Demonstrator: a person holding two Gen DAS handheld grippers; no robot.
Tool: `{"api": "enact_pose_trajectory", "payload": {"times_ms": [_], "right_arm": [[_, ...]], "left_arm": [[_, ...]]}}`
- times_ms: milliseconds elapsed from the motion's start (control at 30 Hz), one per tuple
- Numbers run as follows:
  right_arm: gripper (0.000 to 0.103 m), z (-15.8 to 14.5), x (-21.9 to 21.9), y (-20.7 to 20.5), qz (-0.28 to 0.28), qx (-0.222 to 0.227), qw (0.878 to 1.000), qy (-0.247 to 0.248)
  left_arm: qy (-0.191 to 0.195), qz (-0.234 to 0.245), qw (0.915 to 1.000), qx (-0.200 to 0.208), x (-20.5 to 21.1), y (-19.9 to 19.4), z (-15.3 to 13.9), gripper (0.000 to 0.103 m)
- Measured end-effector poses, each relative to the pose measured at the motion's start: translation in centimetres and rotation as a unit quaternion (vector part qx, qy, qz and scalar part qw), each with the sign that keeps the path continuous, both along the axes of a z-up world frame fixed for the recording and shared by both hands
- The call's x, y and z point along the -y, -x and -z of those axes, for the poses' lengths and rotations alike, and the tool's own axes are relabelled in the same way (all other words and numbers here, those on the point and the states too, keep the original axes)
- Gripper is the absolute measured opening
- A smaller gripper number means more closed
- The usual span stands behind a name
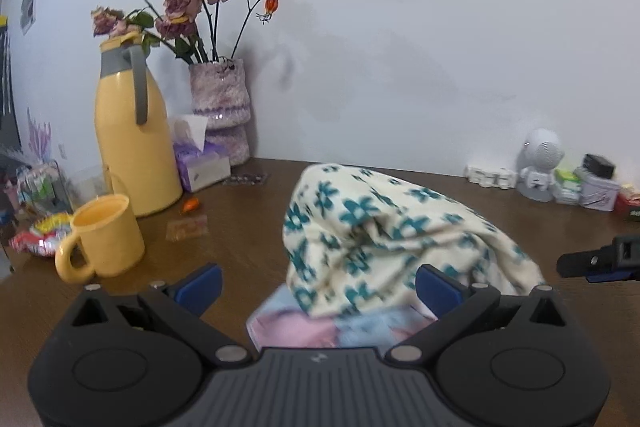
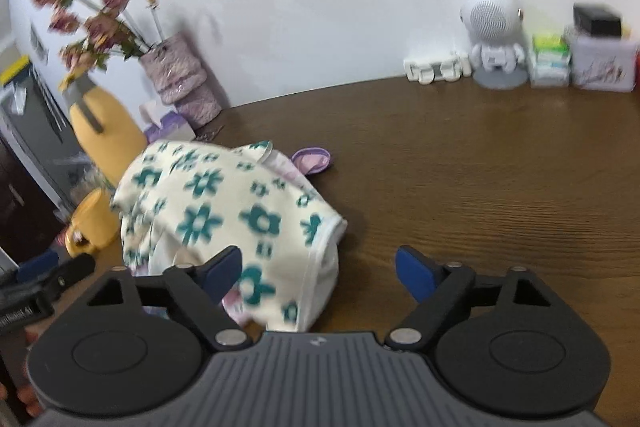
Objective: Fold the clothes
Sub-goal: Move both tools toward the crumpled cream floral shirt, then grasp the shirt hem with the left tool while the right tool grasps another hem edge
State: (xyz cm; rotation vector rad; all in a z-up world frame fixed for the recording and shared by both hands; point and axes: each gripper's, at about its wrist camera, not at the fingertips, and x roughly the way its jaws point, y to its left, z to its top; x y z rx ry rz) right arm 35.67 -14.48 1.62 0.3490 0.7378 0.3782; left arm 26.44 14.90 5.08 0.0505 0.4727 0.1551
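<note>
A cream garment with teal flowers (image 1: 384, 239) lies heaped on the brown table (image 1: 248, 227), over a pink and light blue cloth (image 1: 320, 327). My left gripper (image 1: 318, 287) is open and empty, its blue pads on either side of the heap's near edge. The right gripper's tip (image 1: 600, 259) shows at the right edge. In the right wrist view the garment (image 2: 224, 223) lies left of centre with a purple cloth piece (image 2: 312, 159) behind it. My right gripper (image 2: 320, 273) is open and empty, just right of the garment's near corner. The left gripper (image 2: 52, 279) shows at the far left.
A yellow jug (image 1: 132, 131), yellow mug (image 1: 104, 235), flower vase (image 1: 222, 107), tissue box (image 1: 200, 163) and snack wrappers (image 1: 40, 235) stand at the back left. A white robot figure (image 2: 494, 35), tins and boxes (image 2: 600, 63) line the back right wall. Bare table (image 2: 500, 187) lies to the right.
</note>
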Motion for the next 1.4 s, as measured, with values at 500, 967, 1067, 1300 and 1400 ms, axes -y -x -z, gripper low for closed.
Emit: {"api": "enact_pose_trajectory", "payload": {"times_ms": [500, 967, 1067, 1300, 1400], "right_arm": [[0.003, 2.3, -0.7, -5.7, -0.007, -0.061, 0.988, -0.141], [0.002, -15.0, 7.0, 3.9, 0.018, 0.201, 0.973, -0.113], [0.002, -18.7, 9.3, 7.1, 0.029, 0.250, 0.964, -0.090], [0.002, -19.3, 10.6, 13.1, -0.004, 0.240, 0.971, -0.016], [0.002, -17.6, 9.6, 15.7, -0.041, 0.224, 0.973, 0.031]], "left_arm": [[-0.028, 0.077, 0.9966, -0.007, -1.5, -8.1, 1.2, 0.010], [-0.107, 0.226, 0.9640, 0.089, 6.9, 4.7, -7.0, 0.006], [-0.119, 0.314, 0.9394, 0.068, 10.8, 10.3, -5.9, 0.006], [-0.031, 0.426, 0.9027, -0.051, 16.7, 15.6, -1.3, 0.017], [0.020, 0.437, 0.8941, -0.096, 16.6, 16.2, -0.2, 0.052]]}}
